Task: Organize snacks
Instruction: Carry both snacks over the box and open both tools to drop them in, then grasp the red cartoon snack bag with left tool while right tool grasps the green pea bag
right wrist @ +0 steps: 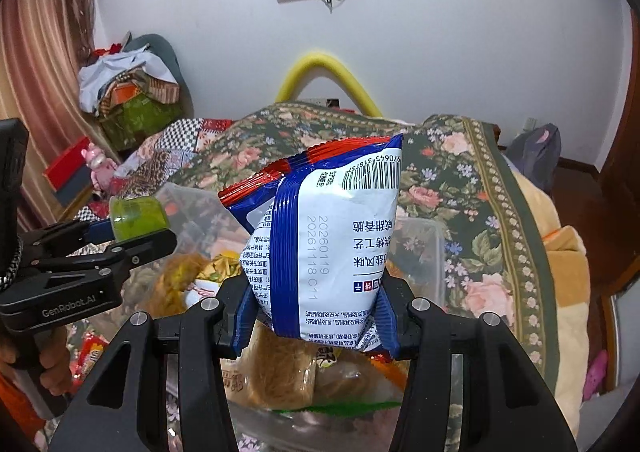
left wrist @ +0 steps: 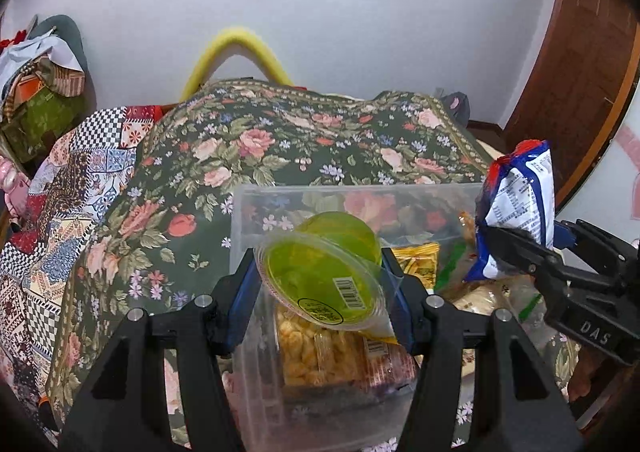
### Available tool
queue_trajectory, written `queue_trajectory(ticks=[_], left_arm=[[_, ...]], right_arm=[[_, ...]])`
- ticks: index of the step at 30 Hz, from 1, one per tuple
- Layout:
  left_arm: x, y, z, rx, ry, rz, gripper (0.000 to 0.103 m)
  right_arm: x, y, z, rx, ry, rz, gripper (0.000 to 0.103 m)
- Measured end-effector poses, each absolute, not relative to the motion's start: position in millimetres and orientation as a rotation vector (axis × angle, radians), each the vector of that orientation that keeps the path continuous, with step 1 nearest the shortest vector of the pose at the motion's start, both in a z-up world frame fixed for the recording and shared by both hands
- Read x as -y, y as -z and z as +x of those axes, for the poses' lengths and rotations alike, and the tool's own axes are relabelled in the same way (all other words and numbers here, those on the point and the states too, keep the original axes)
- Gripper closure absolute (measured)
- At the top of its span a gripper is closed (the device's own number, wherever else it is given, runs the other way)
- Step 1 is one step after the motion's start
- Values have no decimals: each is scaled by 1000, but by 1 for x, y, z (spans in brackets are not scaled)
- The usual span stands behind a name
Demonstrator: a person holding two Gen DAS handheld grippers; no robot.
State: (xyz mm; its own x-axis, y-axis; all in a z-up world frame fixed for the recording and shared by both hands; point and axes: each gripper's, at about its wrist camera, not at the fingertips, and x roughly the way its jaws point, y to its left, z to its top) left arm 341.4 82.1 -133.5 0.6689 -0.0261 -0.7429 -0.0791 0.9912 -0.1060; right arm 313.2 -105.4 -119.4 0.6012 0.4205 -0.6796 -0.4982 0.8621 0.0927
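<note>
Left side first: your left gripper point(left wrist: 320, 288) was clamped on a green jelly cup point(left wrist: 320, 276), pads pressing its sides, cup tilted with the barcode lid facing the camera. You held it above the near left part of the clear plastic bin point(left wrist: 360, 190), not yet down in it. From the right wrist view the same cup point(right wrist: 138, 218) sat pinched at the tips of that gripper, off to the left and over the bin's left edge.

Middle: the bin sat on the floral bedspread point(left wrist: 240, 140) and already held a fair pile. A bag of yellow puffed snacks point(left wrist: 316, 348) lay directly under the cup, a yellow packet point(left wrist: 416, 262) further back, and more wrapped items I couldn't identify. In the right wrist view a pack of brownish noodle-like snack point(right wrist: 280, 368) lay right below the jaws.

Right: your right gripper point(right wrist: 316, 326) was shut on the bottom edge of a blue-and-white snack bag point(right wrist: 332, 236), bag standing upright above the fingers, over the bin's right half. It showed at the right in the left view too point(left wrist: 520, 208).

Status call: bin partly loaded, two items in the air, neither released. Remaining looked like lower and drop both; some red packets point(right wrist: 94, 356) appeared to lie outside the bin at the lower left, so likely more to collect.
</note>
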Motion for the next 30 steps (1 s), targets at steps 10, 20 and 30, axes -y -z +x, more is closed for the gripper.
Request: queue_trajectory(ticks=[10, 20, 30], left_arm=[[-73, 133, 340, -834, -18, -109, 44], [-78, 98, 294, -789, 19, -109, 43], [-85, 95, 233, -813, 29, -83, 43]], right_arm=[[101, 122, 307, -762, -525, -168, 48], [118, 96, 277, -712, -565, -162, 42], [132, 91, 228, -695, -613, -158, 36]])
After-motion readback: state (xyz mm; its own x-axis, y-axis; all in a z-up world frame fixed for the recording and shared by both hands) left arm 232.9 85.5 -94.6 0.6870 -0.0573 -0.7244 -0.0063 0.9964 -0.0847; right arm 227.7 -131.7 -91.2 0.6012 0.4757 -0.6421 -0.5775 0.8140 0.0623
